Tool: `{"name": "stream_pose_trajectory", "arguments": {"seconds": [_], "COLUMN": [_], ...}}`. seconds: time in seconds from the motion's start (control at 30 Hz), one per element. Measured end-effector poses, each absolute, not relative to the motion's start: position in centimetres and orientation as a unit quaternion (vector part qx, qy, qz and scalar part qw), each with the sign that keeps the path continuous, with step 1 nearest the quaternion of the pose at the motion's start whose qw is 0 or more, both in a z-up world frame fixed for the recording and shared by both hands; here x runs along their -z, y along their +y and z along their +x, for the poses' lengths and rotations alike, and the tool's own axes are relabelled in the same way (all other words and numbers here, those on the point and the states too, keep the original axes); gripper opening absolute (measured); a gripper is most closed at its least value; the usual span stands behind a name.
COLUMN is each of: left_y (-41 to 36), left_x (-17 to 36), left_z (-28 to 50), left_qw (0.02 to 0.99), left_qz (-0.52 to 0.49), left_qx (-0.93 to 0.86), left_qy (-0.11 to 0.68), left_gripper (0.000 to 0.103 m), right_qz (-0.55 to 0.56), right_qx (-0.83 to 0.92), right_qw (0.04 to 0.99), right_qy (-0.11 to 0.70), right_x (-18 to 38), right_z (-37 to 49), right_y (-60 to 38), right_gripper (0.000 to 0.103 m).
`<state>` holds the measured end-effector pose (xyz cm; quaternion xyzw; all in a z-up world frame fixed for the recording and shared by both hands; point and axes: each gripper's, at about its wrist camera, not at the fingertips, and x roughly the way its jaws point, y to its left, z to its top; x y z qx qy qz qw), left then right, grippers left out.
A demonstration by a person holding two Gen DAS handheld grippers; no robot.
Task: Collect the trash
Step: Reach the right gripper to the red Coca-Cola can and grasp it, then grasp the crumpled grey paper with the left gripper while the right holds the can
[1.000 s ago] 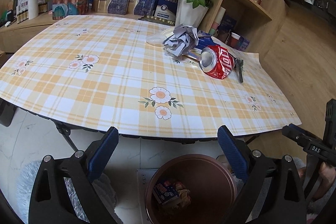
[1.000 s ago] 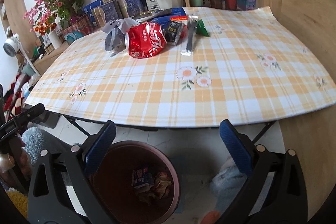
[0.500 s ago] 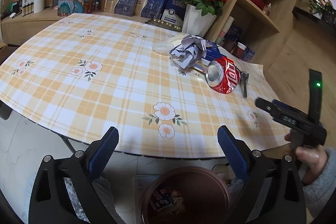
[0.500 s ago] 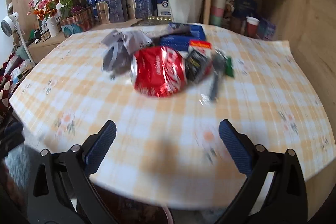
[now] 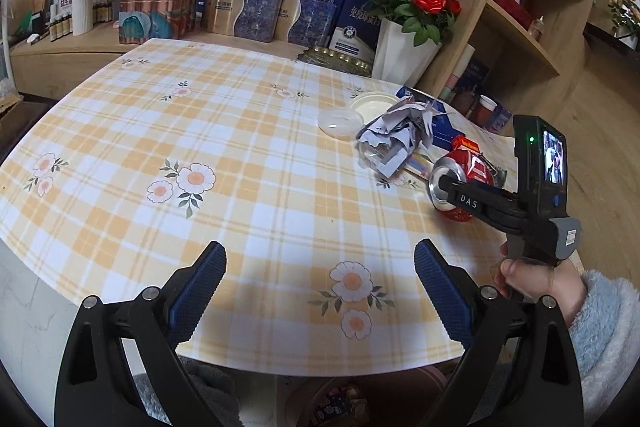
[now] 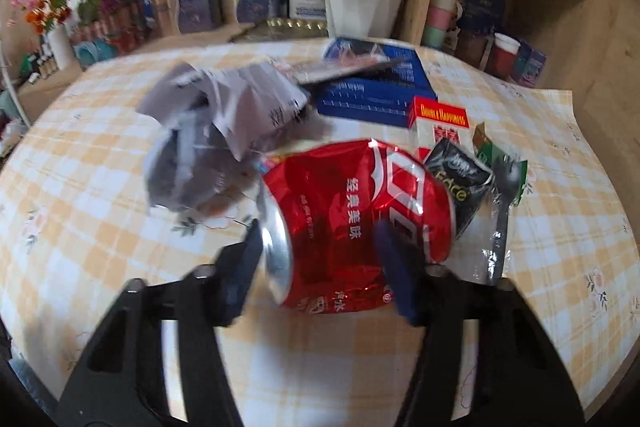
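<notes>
Claw (image 6: 318, 259) closing, prob. around can (image 6: 352, 219)

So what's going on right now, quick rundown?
Right gripper closing around the crushed red can on the table. Left gripper open, empty. Crumpled paper and wrappers crowd the can.

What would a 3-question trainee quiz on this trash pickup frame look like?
1. True or false: the red can stands upright.
2. Which claw is closing around the can: left claw or right claw?
3. What lies directly left of the can in the right wrist view?

Key: 1 false, it lies on its side. 2 right claw. 3 the crumpled paper.
</notes>
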<state>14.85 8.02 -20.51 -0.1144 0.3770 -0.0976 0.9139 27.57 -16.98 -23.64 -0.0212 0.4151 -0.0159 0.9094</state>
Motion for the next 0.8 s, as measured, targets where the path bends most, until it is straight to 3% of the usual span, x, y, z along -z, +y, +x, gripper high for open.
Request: {"name": "stream_pose_trajectory", "arguments": {"seconds": [0.03,0.07,0.43,0.8], "left_y": [7.9,7.7,3.5,-4.7], "left_x": [20.6,20.7,19.6,19.4], "left_z": [15.1,15.4,21.9,32.0], "left_qw": [0.913,0.913,0.910,0.901], "left_qz": [-0.114,-0.115,-0.086,0.012], "left_qx": [0.098,0.101,0.156,0.200], "left_qy": [0.378,0.379,0.374,0.385], "left_gripper": [0.093,0.093,0.093,0.097], "right_qz": [-0.017,-0.016,-0.014,0.006], "right_qx": [0.012,0.007,-0.040,-0.037], "right_qw": [0.911,0.912,0.941,0.956], "right_qy": [0.413,0.411,0.336,0.291], "right_x": [23.7,23.6,19.2,17.2], "right_z": [27.5,27.4,21.8,18.6], "right_y": [-17.1,-17.1,-18.9,-22.1], "right_gripper": [0.033,0.026,0.024,0.024]}}
